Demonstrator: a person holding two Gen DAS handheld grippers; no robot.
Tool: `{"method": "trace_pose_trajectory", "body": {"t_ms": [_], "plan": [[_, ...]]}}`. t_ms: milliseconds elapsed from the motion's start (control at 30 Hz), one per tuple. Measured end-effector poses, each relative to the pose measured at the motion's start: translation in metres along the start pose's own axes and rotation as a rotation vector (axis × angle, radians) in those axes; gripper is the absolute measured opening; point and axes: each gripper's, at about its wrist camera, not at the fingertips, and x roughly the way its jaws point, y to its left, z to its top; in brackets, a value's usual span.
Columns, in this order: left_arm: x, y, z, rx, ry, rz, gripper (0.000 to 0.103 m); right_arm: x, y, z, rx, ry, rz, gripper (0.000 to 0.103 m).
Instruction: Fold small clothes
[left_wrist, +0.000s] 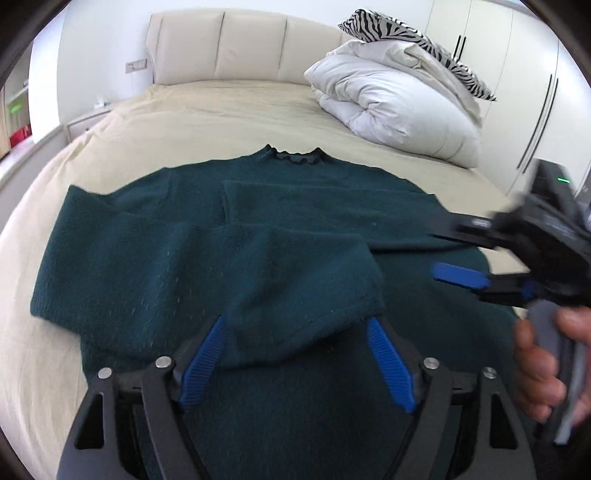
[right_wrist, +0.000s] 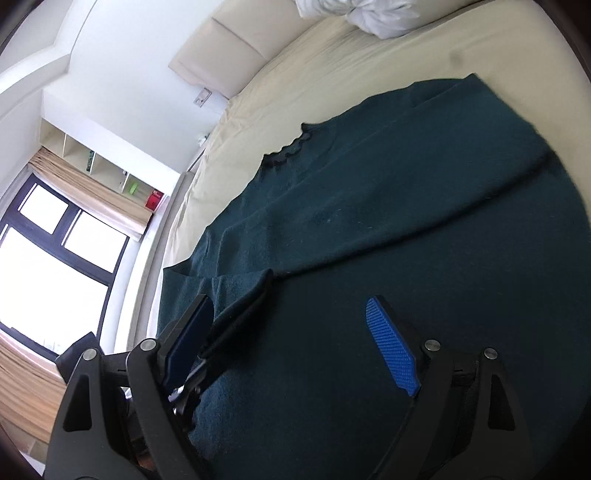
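A dark green sweater (left_wrist: 184, 236) lies flat on the bed, collar (left_wrist: 295, 155) at the far side. Both sleeves are folded across the body; the left sleeve's cuff (left_wrist: 317, 295) lies just beyond my left gripper (left_wrist: 295, 325), whose jaws stand wide open around it without pinching. My right gripper (left_wrist: 447, 258) hovers open over the sweater's right side, held by a hand (left_wrist: 539, 369). In the right wrist view the sweater (right_wrist: 406, 221) fills the frame and my right gripper (right_wrist: 288, 306) is open above it, the left gripper's fingers (right_wrist: 236, 325) beside its left pad.
The beige bed sheet (left_wrist: 229, 110) runs back to a padded headboard (left_wrist: 251, 44). A white duvet (left_wrist: 391, 107) with a zebra pillow (left_wrist: 406, 33) is piled at the far right. A window and shelves (right_wrist: 74, 229) lie to the left.
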Motion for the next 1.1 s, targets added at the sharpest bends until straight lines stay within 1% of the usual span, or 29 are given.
{"method": "trace_pose_trajectory", "body": {"t_ms": [67, 133, 167, 233, 267, 333, 367, 400, 433, 500, 567, 600, 667, 700, 733, 867, 933, 1000, 1033, 1100], "plan": [[-0.013, 0.009, -0.008, -0.021, -0.008, -0.035, 0.081, 0.024, 0.005, 0.003, 0.028, 0.057, -0.007, 0.085], [-0.024, 0.024, -0.012, -0.052, -0.022, -0.041, 0.081, 0.044, 0.013, 0.002, 0.032, 0.109, 0.001, 0.084], [-0.028, 0.03, -0.013, -0.069, -0.033, -0.04, 0.081, 0.053, 0.021, -0.002, 0.018, 0.127, -0.007, 0.084], [-0.036, 0.051, -0.012, -0.127, -0.055, -0.036, 0.081, 0.067, 0.038, -0.007, -0.052, 0.138, -0.051, 0.083], [-0.038, 0.059, -0.011, -0.152, -0.062, -0.033, 0.08, 0.072, 0.045, -0.01, -0.078, 0.14, -0.068, 0.08], [-0.042, 0.077, -0.01, -0.206, -0.076, -0.025, 0.079, 0.079, 0.056, -0.013, -0.116, 0.145, -0.107, 0.065], [-0.044, 0.084, -0.009, -0.231, -0.084, -0.019, 0.078, 0.083, 0.062, -0.014, -0.14, 0.15, -0.137, 0.051], [-0.046, 0.09, -0.009, -0.253, -0.089, -0.019, 0.076, 0.087, 0.067, -0.015, -0.174, 0.155, -0.174, 0.039], [-0.048, 0.096, -0.008, -0.272, -0.096, -0.022, 0.075, 0.09, 0.072, -0.015, -0.205, 0.156, -0.201, 0.033], [-0.052, 0.104, -0.005, -0.297, -0.112, -0.019, 0.074, 0.091, 0.081, -0.015, -0.27, 0.152, -0.254, 0.017], [-0.056, 0.109, -0.001, -0.309, -0.129, -0.014, 0.074, 0.083, 0.092, -0.014, -0.317, 0.142, -0.253, 0.007], [-0.058, 0.113, 0.001, -0.316, -0.137, -0.01, 0.074, 0.078, 0.099, -0.013, -0.35, 0.126, -0.261, 0.007], [-0.06, 0.121, 0.008, -0.338, -0.155, -0.004, 0.074, 0.067, 0.122, -0.013, -0.463, 0.08, -0.283, 0.007], [-0.061, 0.125, 0.012, -0.35, -0.163, -0.001, 0.074, 0.06, 0.134, -0.012, -0.523, 0.056, -0.284, 0.007], [-0.062, 0.129, 0.015, -0.361, -0.173, 0.004, 0.074, 0.055, 0.142, -0.009, -0.556, 0.039, -0.282, 0.007], [-0.061, 0.141, 0.035, -0.368, -0.203, 0.044, 0.074, 0.04, 0.152, 0.018, -0.603, -0.006, -0.281, 0.007], [-0.055, 0.147, 0.046, -0.362, -0.198, 0.071, 0.074, 0.037, 0.146, 0.035, -0.598, -0.017, -0.289, 0.007], [-0.044, 0.153, 0.055, -0.363, -0.177, 0.1, 0.074, 0.036, 0.129, 0.054, -0.573, -0.023, -0.306, 0.007], [-0.039, 0.156, 0.057, -0.368, -0.169, 0.106, 0.074, 0.036, 0.118, 0.063, -0.559, -0.021, -0.322, 0.007], [-0.027, 0.16, 0.062, -0.368, -0.146, 0.118, 0.074, 0.037, 0.084, 0.08, -0.502, -0.004, -0.362, 0.007]]}}
